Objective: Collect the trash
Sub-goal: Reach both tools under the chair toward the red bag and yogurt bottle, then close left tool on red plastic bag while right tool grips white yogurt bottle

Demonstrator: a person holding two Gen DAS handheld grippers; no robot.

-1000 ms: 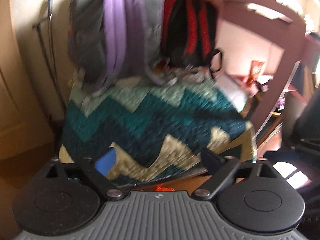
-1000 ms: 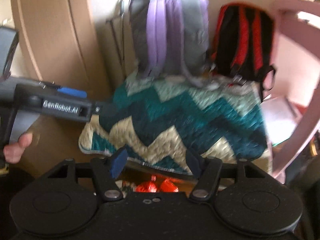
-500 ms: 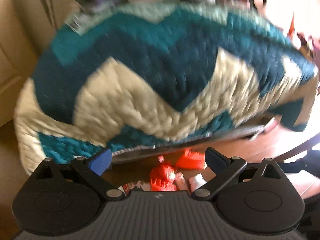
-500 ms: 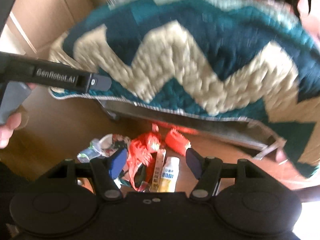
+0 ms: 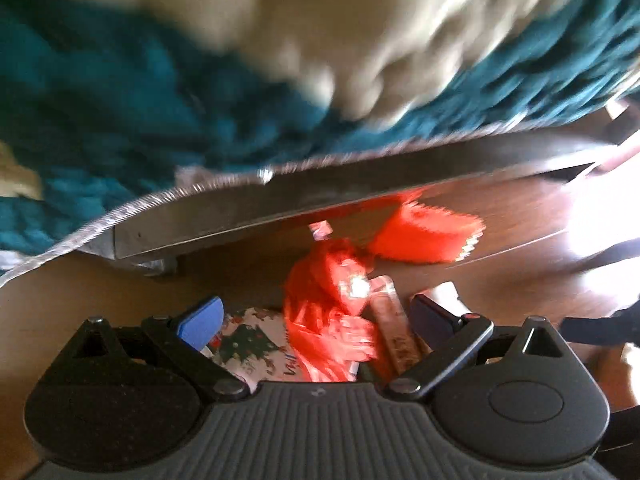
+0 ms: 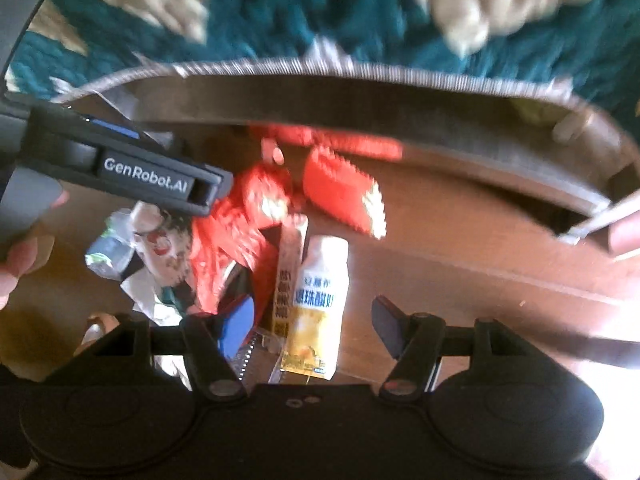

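A quilted blanket (image 6: 280, 20) is patterned in teal and cream zigzag, edged with a grey trim. A crumpled plastic bag (image 5: 324, 320) is seen in bright red-orange; a second red-orange wrapper (image 6: 340, 192) is tipped with white. A small white bottle (image 6: 320, 300) is marked with a yellow label. A white wrapper (image 5: 256, 344) is printed with green and red figures. The wooden floor (image 6: 460, 260) is brown.
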